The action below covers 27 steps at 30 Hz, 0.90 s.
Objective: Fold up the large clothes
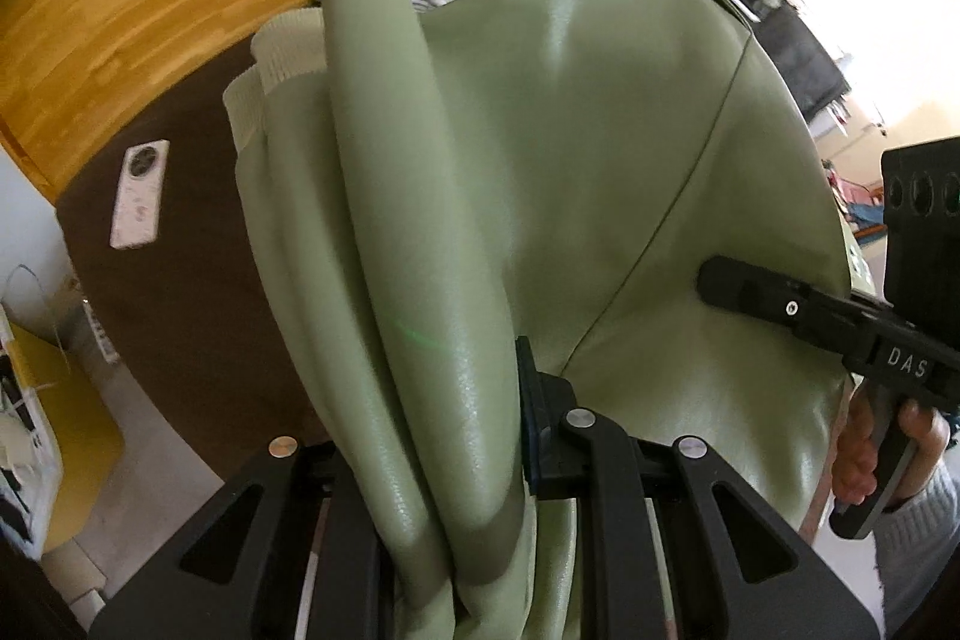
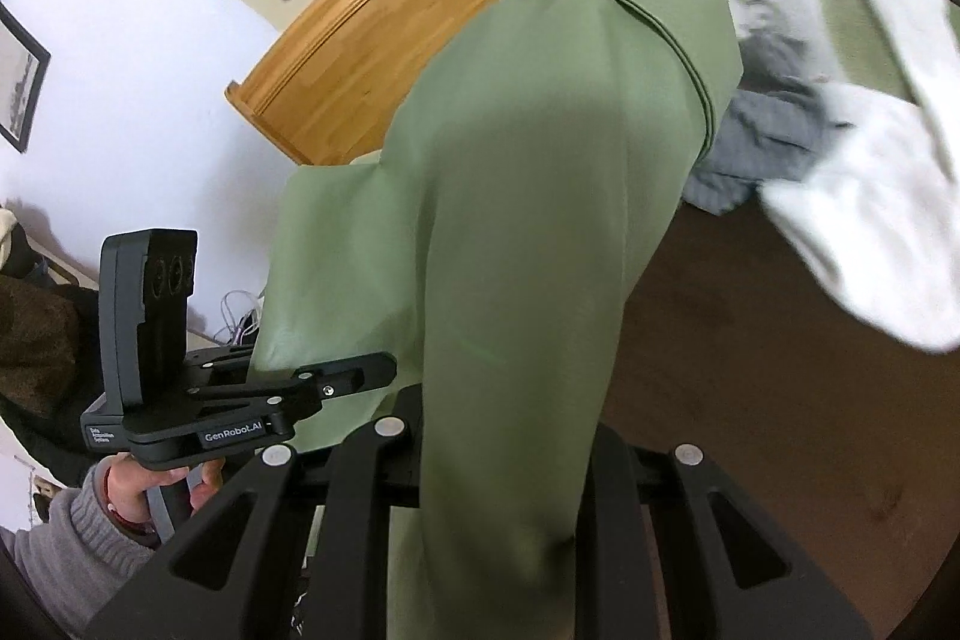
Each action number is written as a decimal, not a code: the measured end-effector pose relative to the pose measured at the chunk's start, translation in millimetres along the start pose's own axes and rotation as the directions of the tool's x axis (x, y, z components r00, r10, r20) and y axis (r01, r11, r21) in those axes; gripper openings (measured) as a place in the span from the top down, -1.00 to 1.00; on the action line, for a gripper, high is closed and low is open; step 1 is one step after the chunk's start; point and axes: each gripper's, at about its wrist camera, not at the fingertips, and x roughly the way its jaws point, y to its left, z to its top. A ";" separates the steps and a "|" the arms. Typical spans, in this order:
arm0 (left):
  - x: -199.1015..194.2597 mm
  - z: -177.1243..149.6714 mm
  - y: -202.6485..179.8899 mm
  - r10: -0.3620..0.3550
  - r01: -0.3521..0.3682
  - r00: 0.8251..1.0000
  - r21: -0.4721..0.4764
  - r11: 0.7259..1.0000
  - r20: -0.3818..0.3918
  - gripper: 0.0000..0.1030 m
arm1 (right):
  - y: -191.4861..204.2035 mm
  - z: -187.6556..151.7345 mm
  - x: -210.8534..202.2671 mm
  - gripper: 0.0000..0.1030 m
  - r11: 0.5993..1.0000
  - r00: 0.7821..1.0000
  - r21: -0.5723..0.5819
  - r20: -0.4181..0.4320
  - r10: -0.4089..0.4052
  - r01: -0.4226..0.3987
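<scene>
The green jacket (image 1: 540,172) hangs in the air over the brown bed (image 1: 180,292), and we hold it by two separate bunches of its glossy cloth: the left tongs (image 1: 480,460) are clamped on a thick roll of folds, the right tongs (image 2: 510,460) on a smoother panel that drapes away toward the wooden headboard (image 2: 372,34). We judge the step in hand to be carrying it over and laying it flat. To do that well we should keep both grips tight, hold the two tongs apart so the cloth stays taut, and lower the ribbed cuffs (image 1: 270,64) first. We want to clear the white remote (image 1: 139,193) and the loose grey garment (image 2: 762,130).
</scene>
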 end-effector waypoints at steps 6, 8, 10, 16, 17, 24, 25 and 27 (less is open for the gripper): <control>4.1 24.7 65.7 0.034 -0.032 0.999 -0.073 0.997 0.022 0.62 | 24.3 56.9 77.6 0.64 0.998 0.999 -0.055 -0.042 0.021 -0.023; 4.6 31.1 81.7 0.038 -0.035 0.999 -0.088 0.995 0.028 0.62 | 28.5 70.2 94.4 0.64 0.997 0.998 -0.066 -0.054 0.028 -0.031; 6.3 41.3 97.7 0.045 -0.042 0.998 -0.104 0.994 0.032 0.62 | 32.8 82.9 109.9 0.64 0.996 0.997 -0.077 -0.068 0.035 -0.040; 15.5 55.8 127.1 0.058 -0.053 0.998 -0.140 0.989 0.030 0.62 | 29.8 105.2 146.7 0.64 0.995 0.994 -0.087 -0.101 0.046 -0.055; 16.6 56.3 127.5 0.059 -0.055 0.998 -0.141 0.988 0.026 0.62 | 26.7 106.4 152.6 0.64 0.995 0.993 -0.084 -0.108 0.046 -0.055; 57.4 60.2 138.6 0.052 -0.053 0.999 -0.138 0.989 -0.014 0.62 | -3.5 105.2 180.9 0.64 0.998 0.990 -0.045 -0.133 0.035 -0.041; 65.0 61.1 141.0 0.049 -0.051 0.999 -0.136 0.989 -0.020 0.62 | -10.6 104.5 186.4 0.64 0.998 0.990 -0.040 -0.136 0.032 -0.038; 82.1 61.2 144.9 0.047 -0.051 0.998 -0.132 0.990 -0.030 0.62 | -25.8 101.9 199.1 0.64 0.999 0.989 -0.025 -0.145 0.032 -0.036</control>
